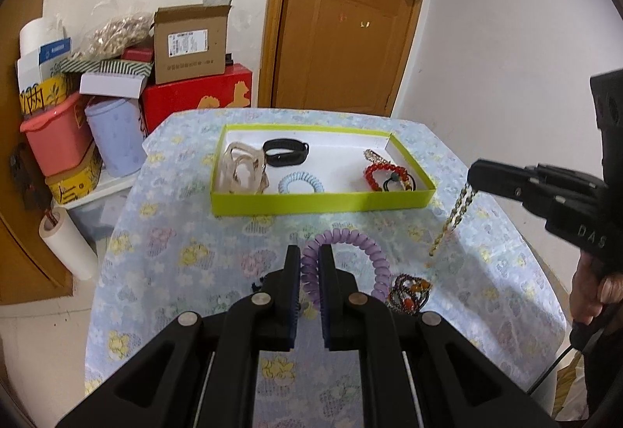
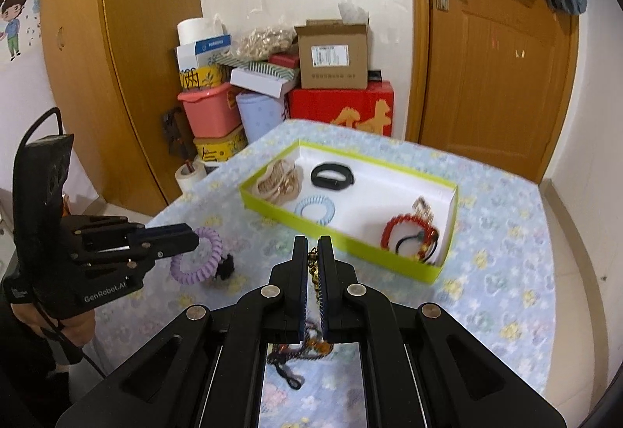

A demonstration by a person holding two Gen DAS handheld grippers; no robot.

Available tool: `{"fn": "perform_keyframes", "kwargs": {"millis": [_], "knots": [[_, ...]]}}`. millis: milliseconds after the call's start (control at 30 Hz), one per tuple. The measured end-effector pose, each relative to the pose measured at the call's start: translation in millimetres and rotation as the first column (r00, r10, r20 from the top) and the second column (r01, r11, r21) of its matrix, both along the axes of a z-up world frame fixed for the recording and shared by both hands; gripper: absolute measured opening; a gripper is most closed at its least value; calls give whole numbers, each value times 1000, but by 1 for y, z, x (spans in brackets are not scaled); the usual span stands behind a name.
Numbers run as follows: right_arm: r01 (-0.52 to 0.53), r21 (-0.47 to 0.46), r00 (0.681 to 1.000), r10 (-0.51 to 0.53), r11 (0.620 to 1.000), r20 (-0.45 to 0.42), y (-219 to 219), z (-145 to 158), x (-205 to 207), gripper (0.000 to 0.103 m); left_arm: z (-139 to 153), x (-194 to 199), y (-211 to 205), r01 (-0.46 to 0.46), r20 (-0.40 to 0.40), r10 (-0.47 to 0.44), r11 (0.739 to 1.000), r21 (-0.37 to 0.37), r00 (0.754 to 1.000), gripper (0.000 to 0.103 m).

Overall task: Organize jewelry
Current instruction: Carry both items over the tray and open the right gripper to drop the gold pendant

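A green-rimmed white tray (image 1: 323, 203) (image 2: 342, 245) sits on the flowered tablecloth. It holds a beige clip (image 1: 243, 169), a black band (image 1: 286, 151), a blue coil tie (image 1: 301, 183) and a red bead bracelet (image 1: 383, 171). My left gripper (image 1: 310, 253) is shut on a purple coil hair tie (image 1: 366, 253), also seen in the right wrist view (image 2: 196, 256). My right gripper (image 2: 312, 245) (image 1: 473, 175) is shut on a gold chain (image 1: 453, 218) (image 2: 313, 272) that hangs above the cloth, right of the tray. A dark beaded bracelet (image 1: 409, 292) lies by the purple tie.
Boxes, a pink bin and a lilac tub (image 1: 113, 140) are stacked beyond the table's far left corner. A wooden door (image 1: 342, 31) stands behind. A paper roll (image 1: 66, 245) stands left of the table. A small black tie (image 2: 225, 269) lies on the cloth.
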State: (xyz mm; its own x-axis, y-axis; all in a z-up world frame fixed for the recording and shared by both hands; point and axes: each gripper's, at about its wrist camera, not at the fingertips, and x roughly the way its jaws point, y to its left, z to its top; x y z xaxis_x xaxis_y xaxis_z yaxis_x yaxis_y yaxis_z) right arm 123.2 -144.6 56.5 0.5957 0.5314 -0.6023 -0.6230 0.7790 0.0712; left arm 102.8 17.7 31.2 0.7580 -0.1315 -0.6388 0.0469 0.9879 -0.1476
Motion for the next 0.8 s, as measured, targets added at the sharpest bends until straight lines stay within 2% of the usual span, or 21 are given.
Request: {"fn": "perform_keyframes", "kwargs": {"millis": [267, 800], "knots": [[9, 8, 999, -10, 1000, 48, -6, 24, 21, 4, 11, 21, -7, 19, 7, -19, 999, 31, 1000, 9], [59, 23, 998, -60, 998, 28, -15, 28, 96, 4, 12, 86, -3, 5, -8, -5, 998, 62, 1000, 9]]}}
